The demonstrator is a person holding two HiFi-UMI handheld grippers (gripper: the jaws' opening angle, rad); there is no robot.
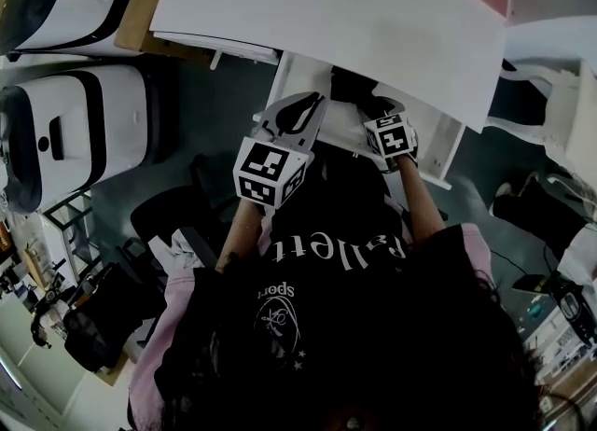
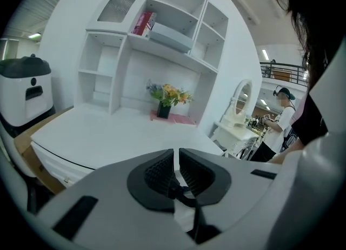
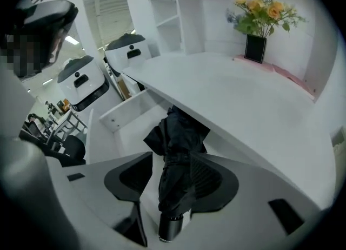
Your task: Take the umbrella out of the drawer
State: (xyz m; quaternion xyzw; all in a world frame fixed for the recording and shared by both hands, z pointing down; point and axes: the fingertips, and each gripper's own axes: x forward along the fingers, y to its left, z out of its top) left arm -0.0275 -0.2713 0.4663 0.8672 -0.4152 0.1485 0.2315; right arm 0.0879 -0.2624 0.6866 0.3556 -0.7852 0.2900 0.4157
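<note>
A folded black umbrella (image 3: 178, 130) lies in the open white drawer (image 3: 130, 119) under the desk top, its handle end (image 3: 170, 227) towards me. My right gripper (image 3: 172, 157) is open around it: the right pad lies against the fabric and the left pad stands apart. In the head view the right gripper (image 1: 381, 114) reaches down into the drawer (image 1: 438, 154). My left gripper (image 1: 297, 114) hovers beside it at the drawer's front. Seen in its own view, the left gripper (image 2: 176, 159) is shut to a thin slit, pointing over the desk.
The white desk top (image 1: 326, 9) overhangs the drawer. On it stand a shelf hutch (image 2: 157, 32) and a flower vase (image 3: 255, 46). Two white machines (image 1: 75, 131) sit at the left, a black chair (image 1: 177, 215) behind me. A mirror table (image 2: 240, 103) and a person (image 2: 281, 113) are at the right.
</note>
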